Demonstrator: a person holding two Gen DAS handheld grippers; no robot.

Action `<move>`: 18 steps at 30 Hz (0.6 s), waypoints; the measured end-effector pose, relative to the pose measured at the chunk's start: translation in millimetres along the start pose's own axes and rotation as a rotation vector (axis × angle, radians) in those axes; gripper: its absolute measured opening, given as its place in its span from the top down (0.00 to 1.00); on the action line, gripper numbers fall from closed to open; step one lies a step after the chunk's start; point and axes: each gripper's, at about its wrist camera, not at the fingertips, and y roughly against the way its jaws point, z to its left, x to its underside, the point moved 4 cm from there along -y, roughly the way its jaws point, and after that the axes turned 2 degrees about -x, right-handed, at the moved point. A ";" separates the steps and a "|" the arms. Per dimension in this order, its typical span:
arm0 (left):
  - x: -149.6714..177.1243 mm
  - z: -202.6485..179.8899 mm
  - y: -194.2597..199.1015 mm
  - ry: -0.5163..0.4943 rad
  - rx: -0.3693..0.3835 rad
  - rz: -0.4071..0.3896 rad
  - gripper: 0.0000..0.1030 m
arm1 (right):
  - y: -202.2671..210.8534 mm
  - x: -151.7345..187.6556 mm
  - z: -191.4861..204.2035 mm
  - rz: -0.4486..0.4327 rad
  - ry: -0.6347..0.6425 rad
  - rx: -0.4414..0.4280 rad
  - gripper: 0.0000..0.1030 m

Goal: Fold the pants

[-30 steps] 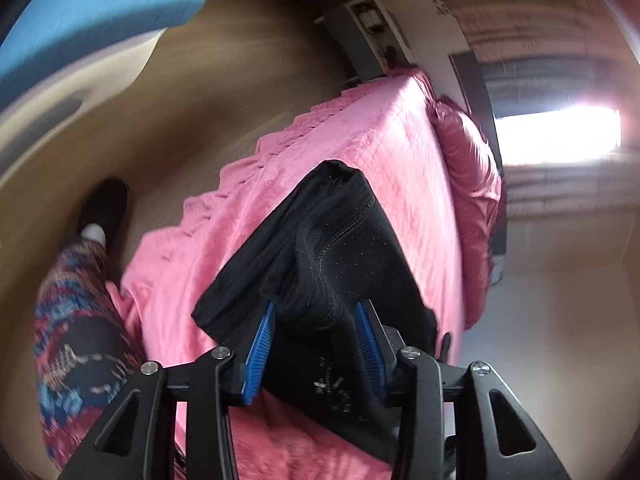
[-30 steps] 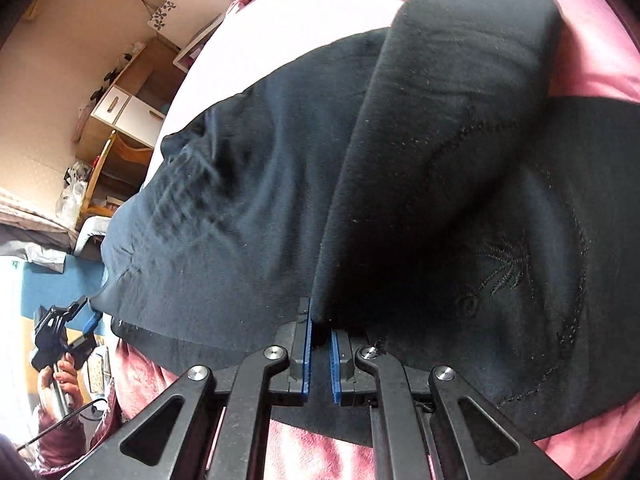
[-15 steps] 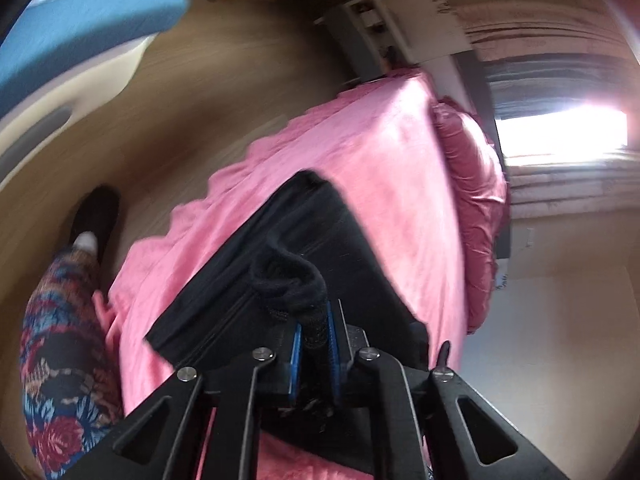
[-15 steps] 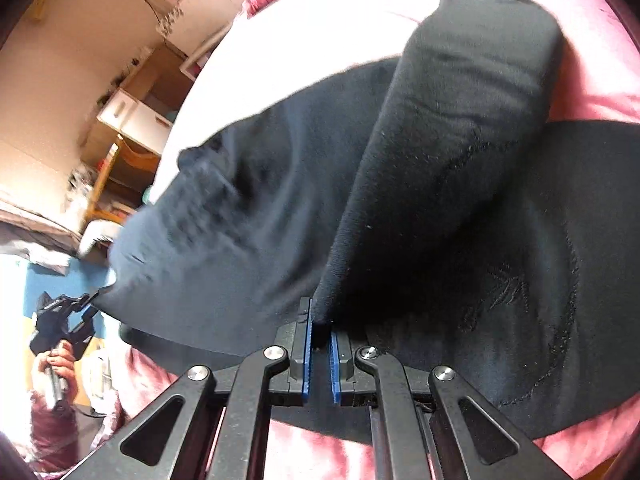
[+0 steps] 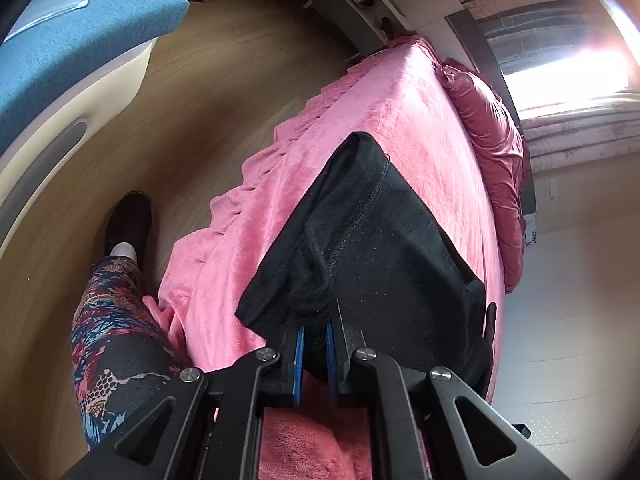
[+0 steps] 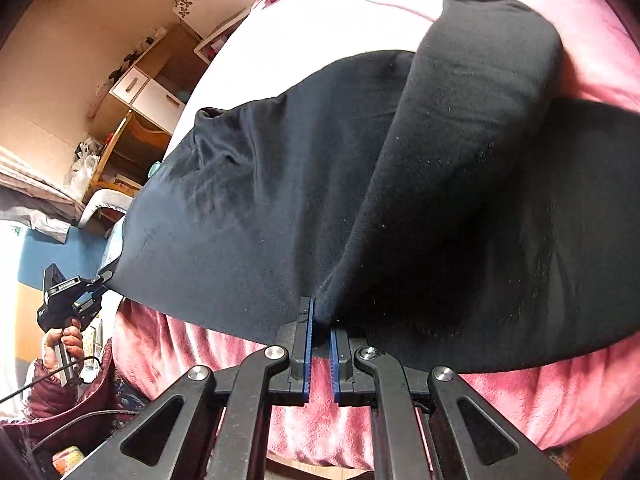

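Note:
Black pants (image 5: 384,248) lie on a pink bed (image 5: 392,104), lifted at the near edge. My left gripper (image 5: 314,328) is shut on a bunched fold of the pants' waistband edge. In the right wrist view the pants (image 6: 248,200) spread wide, with one leg (image 6: 460,132) folded over on top. My right gripper (image 6: 321,320) is shut on the near edge of that folded leg. The left gripper also shows in the right wrist view (image 6: 98,280), at the pants' far left corner.
The bed's frilled edge (image 5: 256,168) drops to a wooden floor (image 5: 200,100). The person's patterned leg (image 5: 116,328) and black shoe (image 5: 130,218) stand beside the bed. A dark pink pillow (image 5: 496,148) lies at the head. A blue-topped unit (image 5: 80,28) and shelves (image 6: 136,120) stand off the bed.
My left gripper went from open around the waistband to shut on it, then pulled the cloth taut. My right gripper stayed shut on the leg edge and lifted it slightly.

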 end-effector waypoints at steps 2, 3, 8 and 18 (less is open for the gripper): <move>3.4 -6.7 0.1 -0.048 -0.044 0.014 0.92 | 4.8 2.7 3.3 -0.003 0.029 0.018 0.93; 4.8 -7.1 0.9 -0.087 -0.094 0.018 0.89 | 4.5 3.5 4.1 0.000 0.034 0.023 0.94; 3.0 2.4 -13.3 -0.035 -0.204 0.037 0.73 | -20.8 4.7 -18.9 0.053 -0.030 0.026 0.91; -11.3 -47.3 56.0 -0.167 -0.244 -0.237 0.72 | 55.9 -22.0 -51.9 -0.047 -0.059 0.028 0.59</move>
